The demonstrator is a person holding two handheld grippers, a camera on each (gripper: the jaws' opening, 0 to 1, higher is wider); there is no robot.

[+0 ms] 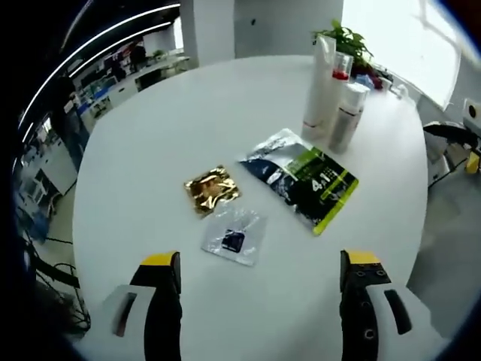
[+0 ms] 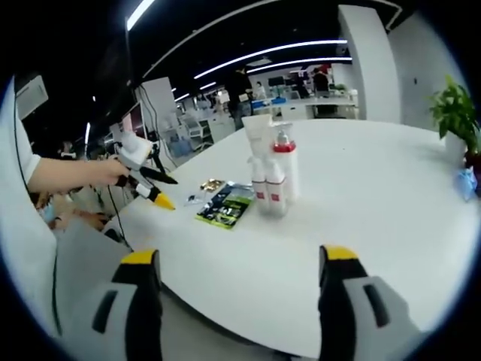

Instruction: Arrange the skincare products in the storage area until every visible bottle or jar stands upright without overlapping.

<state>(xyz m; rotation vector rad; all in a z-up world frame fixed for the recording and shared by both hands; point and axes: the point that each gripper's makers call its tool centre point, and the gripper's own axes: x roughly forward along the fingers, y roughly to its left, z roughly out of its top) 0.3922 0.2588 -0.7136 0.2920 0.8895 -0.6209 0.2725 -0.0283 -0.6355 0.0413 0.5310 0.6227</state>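
small print on the green-black sachet (image 1: 312, 184) and bottles (image 2: 272, 180) is too blurred to read.

A large round white counter (image 1: 188, 113) stands in an open-plan office. A green leafy potted plant (image 1: 347, 37) sits at its far edge beside a bright window (image 1: 398, 37) that floods that side with daylight. A broad white square pillar (image 1: 210, 30) rises beyond the counter. The ceiling is dark, crossed by long white strip lights (image 2: 263, 54). Rows of desks with monitors and clutter (image 2: 203, 116) fill the dim room behind. The floor is pale grey (image 1: 451, 226), with black cables (image 1: 52, 278) trailing across it.
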